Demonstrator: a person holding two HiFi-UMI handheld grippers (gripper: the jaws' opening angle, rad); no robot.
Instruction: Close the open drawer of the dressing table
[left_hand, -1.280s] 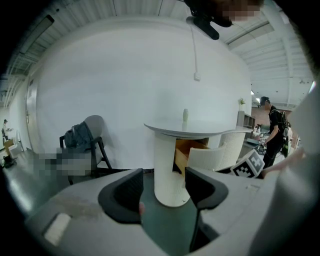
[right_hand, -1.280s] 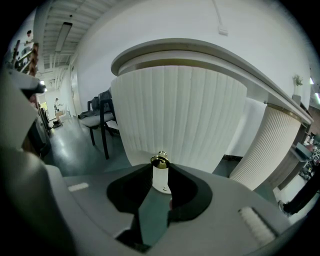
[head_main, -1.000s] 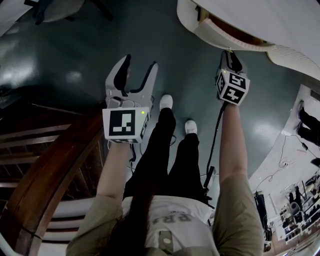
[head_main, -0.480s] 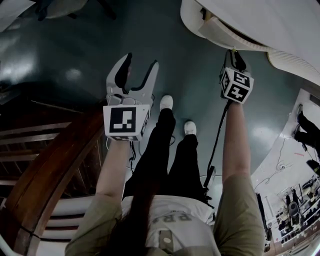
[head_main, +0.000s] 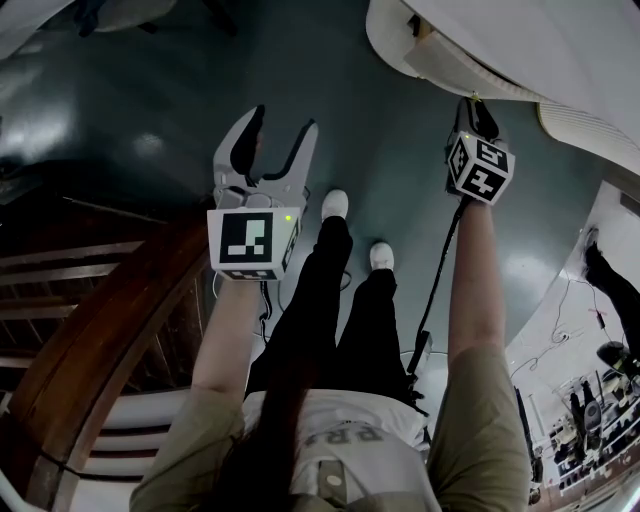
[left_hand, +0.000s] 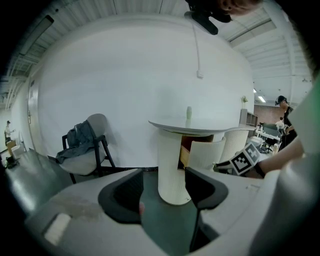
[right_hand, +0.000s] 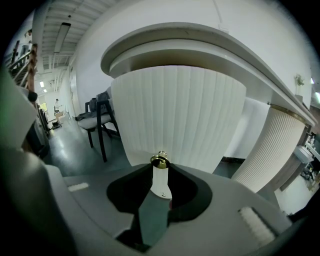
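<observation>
The white dressing table (head_main: 520, 35) fills the upper right of the head view. Its fluted, curved drawer front (head_main: 448, 68) sits almost under the top, with only a sliver of brown inside showing. My right gripper (head_main: 476, 108) reaches up to that front. In the right gripper view the drawer front (right_hand: 175, 115) fills the frame, and the right gripper (right_hand: 160, 172) is shut on the small gold knob (right_hand: 159, 160). My left gripper (head_main: 280, 125) hangs open over the dark floor, holding nothing. In the left gripper view the left gripper (left_hand: 165, 187) frames the table's pedestal (left_hand: 170, 165), with the drawer (left_hand: 206, 152) beyond.
A brown wooden railing (head_main: 100, 330) curves along the left of the head view. The person's legs and white shoes (head_main: 335, 205) stand between the two arms. A chair with clothing draped on it (left_hand: 85, 147) stands by the wall. A second fluted pedestal (right_hand: 270, 145) lies right of the drawer.
The drawer front has slid in under the table top, hiding most of the brown inside. My right gripper moved with it, up and to the right. The left gripper stayed still.
</observation>
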